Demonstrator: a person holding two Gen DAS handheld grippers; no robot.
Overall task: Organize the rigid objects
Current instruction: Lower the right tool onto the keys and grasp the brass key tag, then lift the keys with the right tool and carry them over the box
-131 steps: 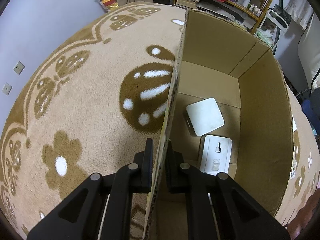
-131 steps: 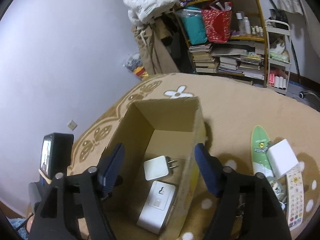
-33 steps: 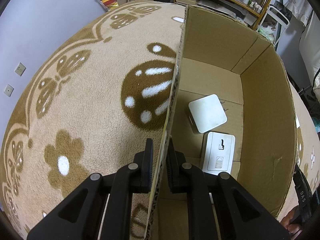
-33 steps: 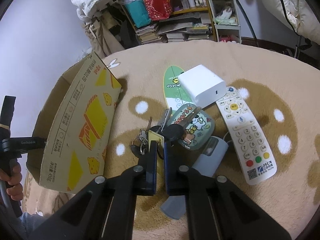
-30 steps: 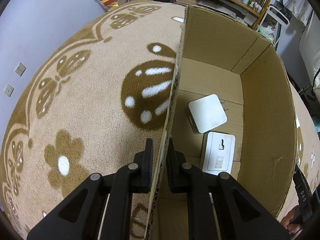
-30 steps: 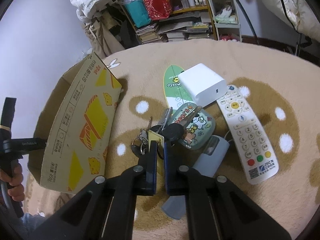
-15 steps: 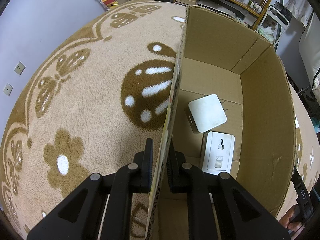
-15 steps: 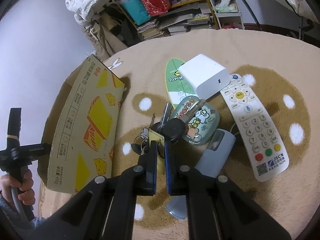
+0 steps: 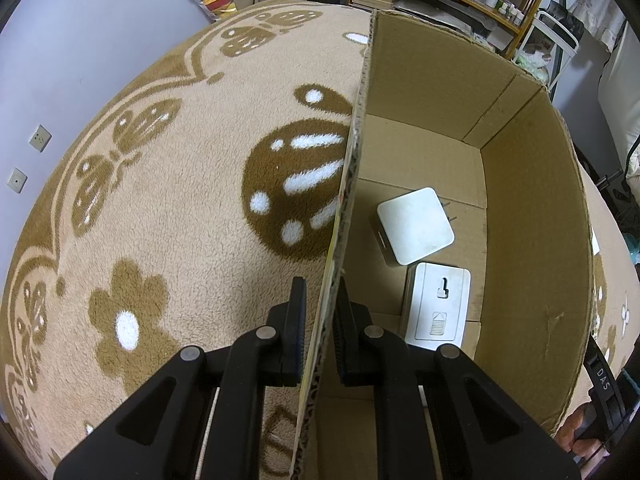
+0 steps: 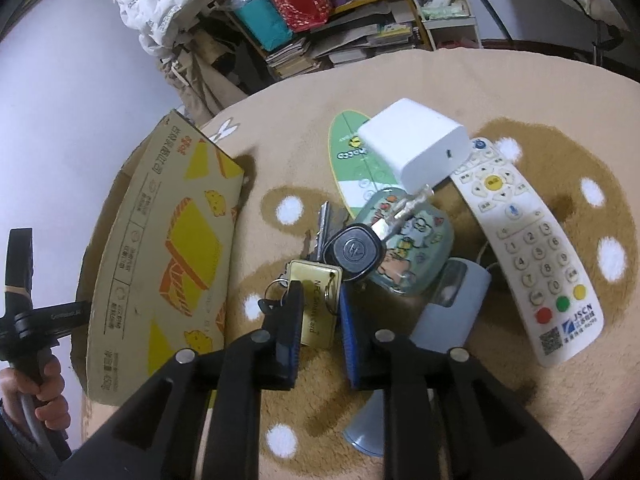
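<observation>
My left gripper (image 9: 320, 312) is shut on the left wall of a cardboard box (image 9: 532, 240). Inside the box lie a white plug adapter (image 9: 416, 232) and a white flat device (image 9: 438, 306). My right gripper (image 10: 320, 312) is shut on a gold key tag (image 10: 316, 304) of a key bunch with a black car key (image 10: 354, 252). The keys hang above a pile on the rug: a cartoon-printed tin (image 10: 412, 248), a white charger block (image 10: 416, 146), a white remote (image 10: 528, 248), a grey case (image 10: 440, 312) and a green oval card (image 10: 352, 160). The box also shows in the right wrist view (image 10: 172, 248).
A beige patterned rug (image 9: 160, 200) covers the floor. Cluttered shelves with books and bags (image 10: 320, 20) stand behind. A lilac wall (image 9: 80, 40) runs on the left. The hand holding the left gripper (image 10: 36, 392) is at the lower left in the right wrist view.
My right gripper, shut on the gold key tag, has lifted the key bunch up off the pile. My left gripper stays clamped on the box wall.
</observation>
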